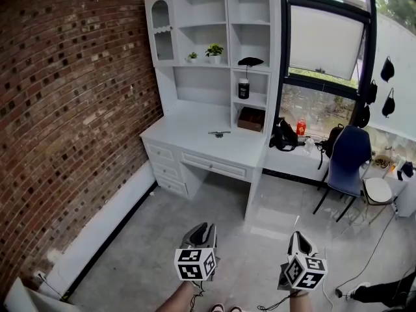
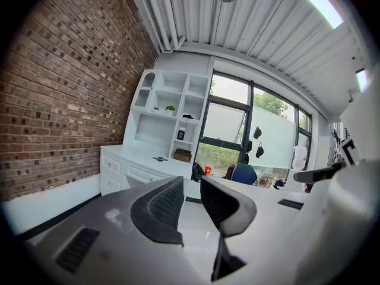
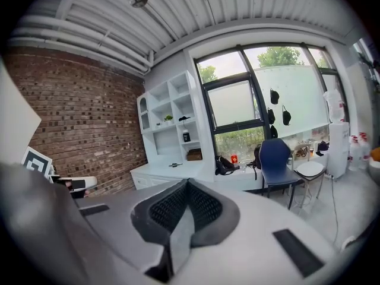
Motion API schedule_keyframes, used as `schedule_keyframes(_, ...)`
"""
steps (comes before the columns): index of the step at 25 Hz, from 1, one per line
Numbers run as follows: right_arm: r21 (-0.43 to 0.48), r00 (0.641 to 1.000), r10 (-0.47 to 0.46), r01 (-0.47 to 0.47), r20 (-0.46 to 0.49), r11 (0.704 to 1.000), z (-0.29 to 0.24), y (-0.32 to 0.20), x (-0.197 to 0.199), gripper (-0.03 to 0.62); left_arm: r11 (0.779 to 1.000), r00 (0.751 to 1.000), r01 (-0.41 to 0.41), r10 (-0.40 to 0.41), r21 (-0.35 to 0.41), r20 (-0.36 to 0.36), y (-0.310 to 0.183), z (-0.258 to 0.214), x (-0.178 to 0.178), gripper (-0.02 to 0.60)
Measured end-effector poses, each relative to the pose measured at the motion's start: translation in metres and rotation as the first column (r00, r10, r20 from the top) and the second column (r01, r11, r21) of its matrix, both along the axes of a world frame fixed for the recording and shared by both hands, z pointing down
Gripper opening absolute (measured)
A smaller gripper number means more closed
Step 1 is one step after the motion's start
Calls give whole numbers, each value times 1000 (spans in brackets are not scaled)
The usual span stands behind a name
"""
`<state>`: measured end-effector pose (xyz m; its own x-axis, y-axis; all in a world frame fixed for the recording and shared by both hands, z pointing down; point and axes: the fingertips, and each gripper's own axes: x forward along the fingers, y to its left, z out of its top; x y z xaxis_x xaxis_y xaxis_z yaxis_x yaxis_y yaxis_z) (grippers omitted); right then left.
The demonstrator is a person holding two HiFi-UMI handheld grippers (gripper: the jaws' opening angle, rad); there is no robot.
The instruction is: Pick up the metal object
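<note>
A small dark metal object (image 1: 219,134) lies on the white desk (image 1: 195,138) across the room; it also shows as a speck in the left gripper view, the metal object (image 2: 159,158), and in the right gripper view, the metal object (image 3: 174,165). Both grippers hang far from it, over the grey floor. My left gripper (image 1: 203,230) has a gap between its jaws with nothing in it. My right gripper (image 1: 298,240) has its ribbed pads (image 3: 205,206) pressed together, empty.
The desk carries a white shelf unit (image 1: 214,44) with small plants, a dark jar (image 1: 244,88) and a brown box (image 1: 251,118). A brick wall (image 1: 65,109) runs along the left. A blue chair (image 1: 348,161), bags and a white stool (image 1: 378,190) stand by the window at right.
</note>
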<state>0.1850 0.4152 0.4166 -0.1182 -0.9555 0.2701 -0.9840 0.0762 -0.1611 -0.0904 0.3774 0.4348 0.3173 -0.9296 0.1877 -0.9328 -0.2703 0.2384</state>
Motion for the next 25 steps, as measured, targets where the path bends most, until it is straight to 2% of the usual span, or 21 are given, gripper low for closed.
schedule_keyframes(8,-6,1000,-3,3,11,1000,5,0,15,2,999,999,43,-43,-16,17,0,8,2,147)
schedule_keyframes(18,-27,998,9,-8,55,1000,21,-6,49,2,996,996,83,-81,-41,42,1,21,15,147)
schedule_keyframes(25,-58,997,13,-9,70,998,34,-22,58,2,994,995,94,-91,-51,51,-23,26,20,147)
